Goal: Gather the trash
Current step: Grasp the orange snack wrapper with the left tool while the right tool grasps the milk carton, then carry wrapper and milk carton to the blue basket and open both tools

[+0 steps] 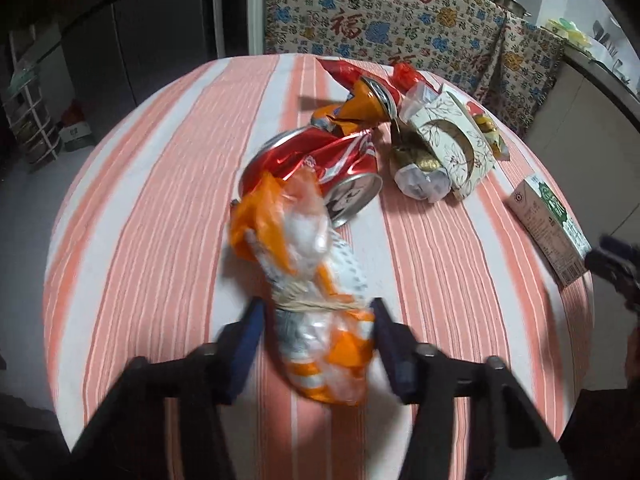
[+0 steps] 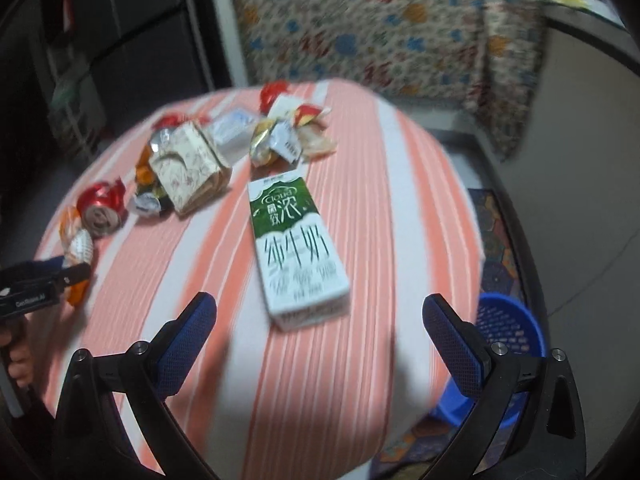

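My left gripper (image 1: 316,320) is shut on a crumpled orange and white wrapper (image 1: 304,240) bound with a rubber band, its blue pads against the wrapper's two sides near the table's front. Just beyond the wrapper lies a crushed red can (image 1: 320,164). A green and white milk carton (image 2: 296,248) lies flat on the striped tablecloth (image 2: 360,200). My right gripper (image 2: 318,304) hangs open just short of the carton's near end, nothing between its fingers. The left wrist view catches the carton (image 1: 552,228) at the right edge, with the right gripper (image 1: 604,250) beside it.
An orange crushed can (image 1: 360,106), a patterned paper box (image 1: 452,148) and several small wrappers (image 2: 288,136) are piled at the table's far side. A blue mesh basket (image 2: 508,332) stands on the floor right of the table. Cloth-draped furniture (image 1: 400,12) stands behind.
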### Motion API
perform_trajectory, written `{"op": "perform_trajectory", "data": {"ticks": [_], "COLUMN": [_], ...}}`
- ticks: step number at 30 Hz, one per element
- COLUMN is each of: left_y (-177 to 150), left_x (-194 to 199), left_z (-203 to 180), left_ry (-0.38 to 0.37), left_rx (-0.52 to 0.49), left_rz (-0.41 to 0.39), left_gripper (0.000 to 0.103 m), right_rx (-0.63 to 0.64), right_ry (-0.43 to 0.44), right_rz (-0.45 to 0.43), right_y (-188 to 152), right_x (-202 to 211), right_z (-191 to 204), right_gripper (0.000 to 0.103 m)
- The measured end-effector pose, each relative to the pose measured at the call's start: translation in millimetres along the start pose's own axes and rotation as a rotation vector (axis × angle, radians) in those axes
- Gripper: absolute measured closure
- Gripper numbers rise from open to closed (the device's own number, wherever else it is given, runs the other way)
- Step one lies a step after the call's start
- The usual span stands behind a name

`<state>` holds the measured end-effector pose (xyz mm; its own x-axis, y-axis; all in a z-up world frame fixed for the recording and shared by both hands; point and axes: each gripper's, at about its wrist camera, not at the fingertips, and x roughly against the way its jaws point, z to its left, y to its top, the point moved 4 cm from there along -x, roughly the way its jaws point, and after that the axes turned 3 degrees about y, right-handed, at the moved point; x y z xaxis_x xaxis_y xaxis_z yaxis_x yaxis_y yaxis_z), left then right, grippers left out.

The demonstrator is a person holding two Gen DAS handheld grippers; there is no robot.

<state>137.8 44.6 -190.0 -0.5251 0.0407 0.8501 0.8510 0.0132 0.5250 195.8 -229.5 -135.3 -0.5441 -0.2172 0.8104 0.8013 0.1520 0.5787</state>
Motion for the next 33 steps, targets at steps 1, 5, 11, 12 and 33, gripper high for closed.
{"op": "perform_trajectory", "data": {"ticks": [1, 5, 11, 12, 33], "left_y": [-1, -11, -25, -25, -7], "left_x": [1, 8, 20, 21, 45], "left_z": [0, 3, -13, -17, -81], "left_ry": [-0.006, -0.051, -0.103, -0.099, -0.059], "left_rx": [-0.002, -0.008, -0.049, -0.060, -0.177], "left_rz": [-0.004, -0.011, -0.009, -0.013, -0.115], "left_gripper": [0.058, 0.058, 0.058, 0.058, 0.058], "right_rx": [0.040, 0.091, 0.049, 0.038, 0.056], "right_ry": [0.004, 0.046, 0.078, 0.080, 0.183], "right_rz": [0.035, 0.149, 0.201, 0.190, 0.053], "right_y": [8, 30, 28, 26, 9], "right_x": [-9, -45, -62, -58, 0], "right_z": [3, 7, 3, 2, 30], "right_gripper": [0.001, 0.004, 0.052, 0.052, 0.053]}}
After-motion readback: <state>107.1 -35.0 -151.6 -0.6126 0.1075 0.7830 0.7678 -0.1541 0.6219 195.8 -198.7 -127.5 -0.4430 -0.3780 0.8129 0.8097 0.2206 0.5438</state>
